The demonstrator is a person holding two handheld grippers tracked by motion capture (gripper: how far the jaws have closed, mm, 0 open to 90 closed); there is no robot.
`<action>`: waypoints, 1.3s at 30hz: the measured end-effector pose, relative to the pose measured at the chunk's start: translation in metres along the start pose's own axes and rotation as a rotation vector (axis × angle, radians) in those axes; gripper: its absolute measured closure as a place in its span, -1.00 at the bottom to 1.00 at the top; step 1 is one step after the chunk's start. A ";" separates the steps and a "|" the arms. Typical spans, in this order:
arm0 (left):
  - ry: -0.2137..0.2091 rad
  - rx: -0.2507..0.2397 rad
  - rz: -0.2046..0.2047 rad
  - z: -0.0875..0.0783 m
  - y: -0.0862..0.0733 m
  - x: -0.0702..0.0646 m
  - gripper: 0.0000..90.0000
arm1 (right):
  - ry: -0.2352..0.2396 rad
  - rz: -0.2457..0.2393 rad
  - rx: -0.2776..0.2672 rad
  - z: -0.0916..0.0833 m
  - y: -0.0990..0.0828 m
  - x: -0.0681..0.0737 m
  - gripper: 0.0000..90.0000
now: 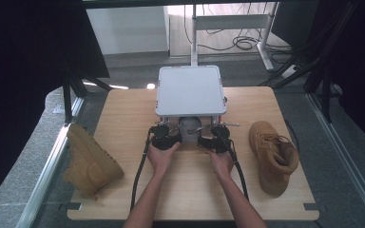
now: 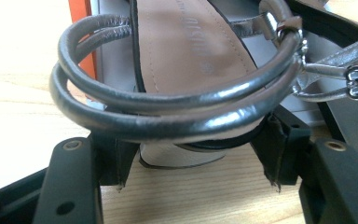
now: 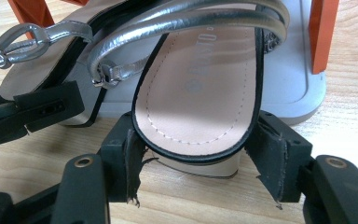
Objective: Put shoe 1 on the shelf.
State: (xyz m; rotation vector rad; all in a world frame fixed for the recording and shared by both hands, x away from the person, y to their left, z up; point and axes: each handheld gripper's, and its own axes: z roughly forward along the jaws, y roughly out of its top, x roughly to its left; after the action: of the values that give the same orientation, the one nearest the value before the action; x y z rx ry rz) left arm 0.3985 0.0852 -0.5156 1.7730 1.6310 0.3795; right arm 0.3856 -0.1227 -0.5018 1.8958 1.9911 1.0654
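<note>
Two silver-strapped sandals stand heel-first at the front of a grey rack with orange legs. In the left gripper view, the left sandal has a tan insole and double silver straps; my left gripper is shut on its heel, a pad against each side. In the right gripper view, my right gripper is likewise shut on the heel of the right sandal. From above, the left gripper and right gripper sit side by side at the rack's front edge, and the rack's top hides most of both sandals.
A tan boot lies at the table's left edge, partly overhanging it. Another tan boot stands on the right side. The rack's grey base and an orange leg are close beside the right sandal. The wooden table spreads around the person's forearms.
</note>
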 end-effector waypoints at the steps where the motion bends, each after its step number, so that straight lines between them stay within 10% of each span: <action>1: 0.000 0.000 0.000 0.000 0.000 0.000 -0.18 | -0.003 -0.005 -0.005 0.000 0.001 0.000 -0.13; 39: -0.001 0.002 0.002 0.000 0.000 0.000 -0.18 | -0.061 0.006 -0.054 0.022 0.014 0.009 -0.13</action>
State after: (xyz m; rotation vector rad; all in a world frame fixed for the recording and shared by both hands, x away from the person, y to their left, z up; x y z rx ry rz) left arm 0.3987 0.0853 -0.5156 1.7757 1.6299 0.3777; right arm 0.4076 -0.1072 -0.5060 1.8844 1.9058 1.0397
